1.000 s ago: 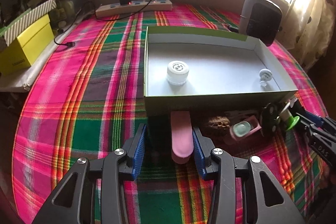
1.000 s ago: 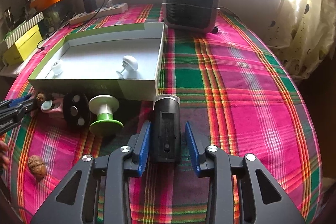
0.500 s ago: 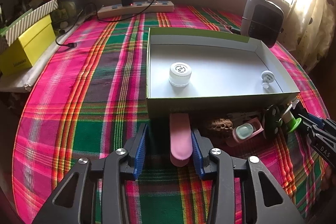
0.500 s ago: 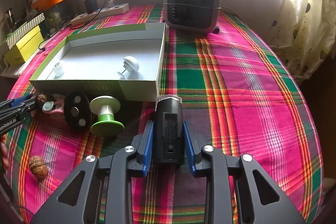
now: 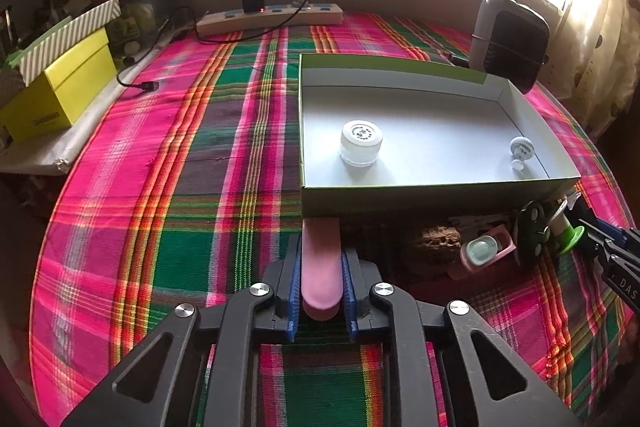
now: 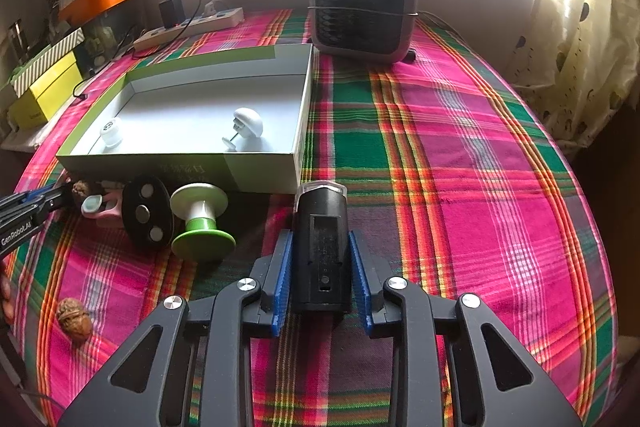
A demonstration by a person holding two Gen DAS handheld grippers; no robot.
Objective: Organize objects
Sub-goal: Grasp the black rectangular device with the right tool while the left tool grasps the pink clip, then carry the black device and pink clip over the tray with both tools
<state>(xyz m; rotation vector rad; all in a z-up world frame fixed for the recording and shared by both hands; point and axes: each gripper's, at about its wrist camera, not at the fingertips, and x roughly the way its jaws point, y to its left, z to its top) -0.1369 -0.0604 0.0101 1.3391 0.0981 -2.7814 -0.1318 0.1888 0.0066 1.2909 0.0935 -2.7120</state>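
Nearest, the left tool (image 5: 321, 283) pinches a pink oblong piece (image 5: 321, 267) between its blue pads, lying on the plaid-covered desk (image 5: 160, 187) just in front of the tray's near wall. The right tool (image 6: 321, 273) grips a black cylinder (image 6: 320, 247) the same way, near the tray's right corner. Between them lie a walnut (image 5: 436, 243), a pink-cased item (image 5: 482, 253), a black disc (image 6: 146, 213) and a green-and-white spool (image 6: 202, 223). Farther off, the open tray (image 6: 260, 171) holds a white jar (image 5: 360, 143) and a white knob (image 6: 246, 125). Beyond stands a heater (image 6: 364, 7).
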